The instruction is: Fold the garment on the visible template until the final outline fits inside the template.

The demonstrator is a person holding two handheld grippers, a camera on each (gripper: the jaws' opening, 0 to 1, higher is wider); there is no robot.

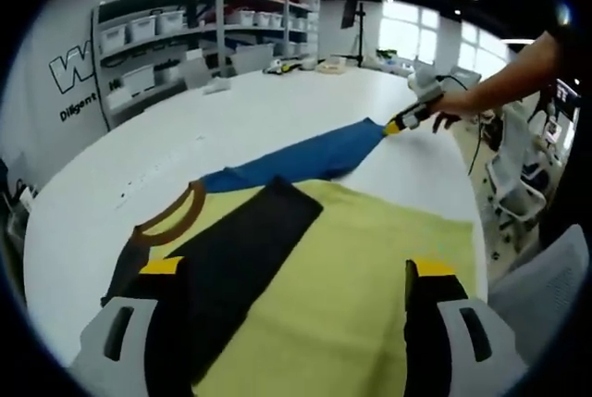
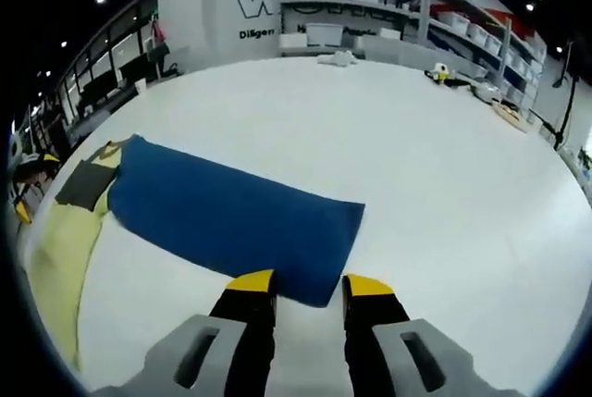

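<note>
A garment lies flat on the white table: yellow body, black panel, brown collar and a long blue sleeve. My left gripper hangs open over the yellow body, its jaws wide apart. Held by a person's arm, my right gripper sits at the far end of the sleeve. In the right gripper view the blue sleeve is spread flat, and its end edge lies between the tips of the open right gripper. The yellow body shows at the left.
Shelves with white bins stand along the far wall. Small items sit at the table's far end. Office chairs stand past the table's right edge. Wide bare tabletop lies beyond the sleeve.
</note>
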